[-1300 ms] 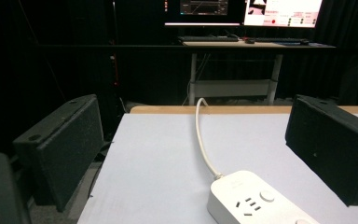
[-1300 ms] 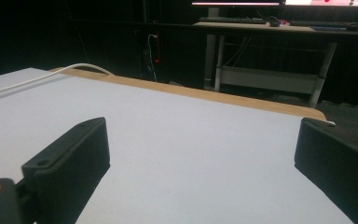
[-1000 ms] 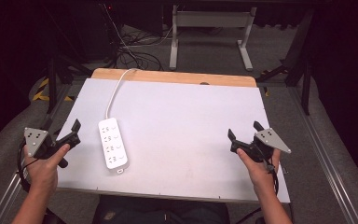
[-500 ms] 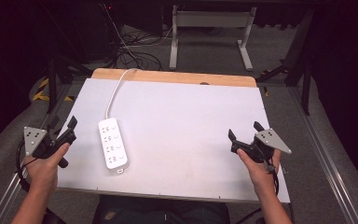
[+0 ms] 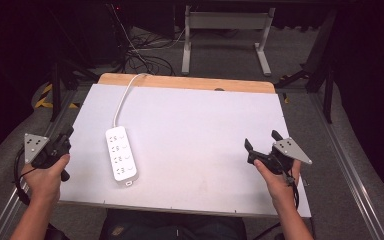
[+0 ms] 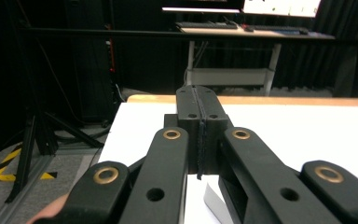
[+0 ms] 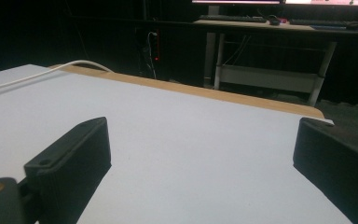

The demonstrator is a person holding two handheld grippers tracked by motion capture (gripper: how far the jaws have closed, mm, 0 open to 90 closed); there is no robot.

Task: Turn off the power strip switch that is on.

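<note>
Since the earlier frames, the left gripper (image 5: 64, 141) has clenched: its jaws have just been closing and now meet with nothing between them, as the left gripper view shows the two black pads pressed flat together (image 6: 199, 119). Both hands rest where they were, at the near corners of the white table (image 5: 200, 130). The right gripper (image 5: 261, 144) stands released, its jaws wide apart over bare tabletop in the right gripper view (image 7: 200, 154). The white power strip (image 5: 120, 160) lies flat on the left half of the table, just to the inner side of the left gripper and well apart from the right one, so the left hand is plainly the nearer. Its long axis runs away from the person, tilted slightly, and its white cord (image 5: 125, 95) curves off the far wooden edge (image 5: 190, 82). A grasp would likely come across the strip's short width, and the left jaws would have to reopen first. Nothing lies between gripper and strip; beyond the table are a metal stand (image 5: 225, 40) and loose floor cables (image 5: 140, 57).
</note>
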